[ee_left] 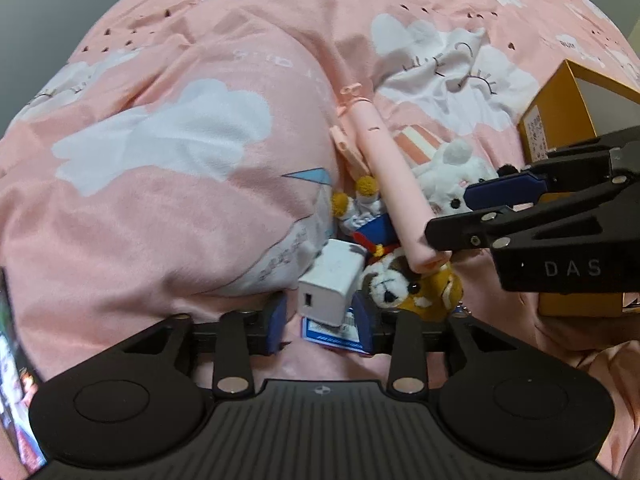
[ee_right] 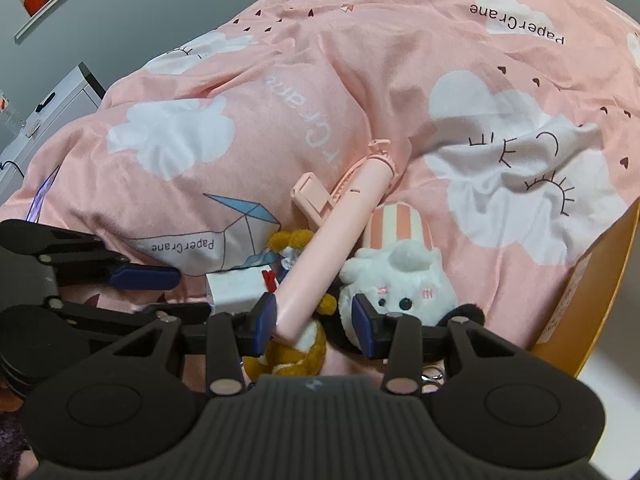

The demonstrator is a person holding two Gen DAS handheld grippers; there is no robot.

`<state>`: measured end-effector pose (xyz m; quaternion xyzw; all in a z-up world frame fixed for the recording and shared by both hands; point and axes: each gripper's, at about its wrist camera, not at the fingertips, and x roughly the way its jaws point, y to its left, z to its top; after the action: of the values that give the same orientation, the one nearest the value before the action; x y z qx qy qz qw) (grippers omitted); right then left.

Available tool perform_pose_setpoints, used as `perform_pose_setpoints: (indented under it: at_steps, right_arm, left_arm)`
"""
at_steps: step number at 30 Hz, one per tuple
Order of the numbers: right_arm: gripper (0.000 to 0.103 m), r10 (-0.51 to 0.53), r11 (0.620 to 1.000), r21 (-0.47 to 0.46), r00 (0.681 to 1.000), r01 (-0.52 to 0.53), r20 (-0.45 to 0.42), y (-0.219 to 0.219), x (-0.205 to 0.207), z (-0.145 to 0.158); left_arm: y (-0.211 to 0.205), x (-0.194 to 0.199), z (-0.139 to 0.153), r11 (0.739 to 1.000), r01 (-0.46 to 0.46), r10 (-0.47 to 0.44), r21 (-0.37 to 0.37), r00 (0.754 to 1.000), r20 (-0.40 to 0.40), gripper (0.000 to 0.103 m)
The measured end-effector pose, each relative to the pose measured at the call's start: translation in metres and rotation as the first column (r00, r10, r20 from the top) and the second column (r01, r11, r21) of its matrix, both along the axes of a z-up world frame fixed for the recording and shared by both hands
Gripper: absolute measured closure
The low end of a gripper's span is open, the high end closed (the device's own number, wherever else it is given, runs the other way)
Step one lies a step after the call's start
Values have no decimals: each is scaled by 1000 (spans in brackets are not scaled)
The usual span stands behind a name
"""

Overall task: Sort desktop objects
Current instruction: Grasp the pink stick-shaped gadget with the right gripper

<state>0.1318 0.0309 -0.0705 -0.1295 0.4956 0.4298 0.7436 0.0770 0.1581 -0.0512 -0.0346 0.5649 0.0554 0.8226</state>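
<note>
On the pink quilt (ee_right: 320, 80): selfie stick (ee_right: 332, 252), long axis diagonal, clamp end far, butt end resting on brown plush dog (ee_right: 296, 356). Right gripper (ee_right: 316, 320): jaws wide apart around the butt, nothing clamped. Left gripper (ee_left: 324, 320): jaws open, flanking white charger (ee_left: 332, 284).

The left gripper (ee_left: 322, 318) is black plastic with blue pads (ee_left: 277, 322) on its fingers, shiny round screws and a ribbed base with two round bumps. The right gripper (ee_right: 314, 322) looks the same. White letters on its side say "DAS".
</note>
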Motion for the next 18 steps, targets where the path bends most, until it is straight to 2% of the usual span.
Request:
perform_pose_setpoints:
  at_steps: [3,8,15,18]
  right_arm:
    - [59,-1,1000,3,1000,1,1,-1,2,2]
    - [59,-9,1000,9,1000,9,-5,0,8,3]
    - [59,-36,999,38,998,38,-51,17,34,2]
    - [59,-36,999,23,999,37,-34,27,43,0]
  left_arm:
    - [-8,7,-9,999,36,-36,27,999,-19,52]
    - [-10,18,-26,999,33,-30,43,997,-67,52]
    - [-8,23,-35,999,28,-26,33,997,-77,59]
    - [-10,20,-34,998,37,-34,42,997,-64,59]
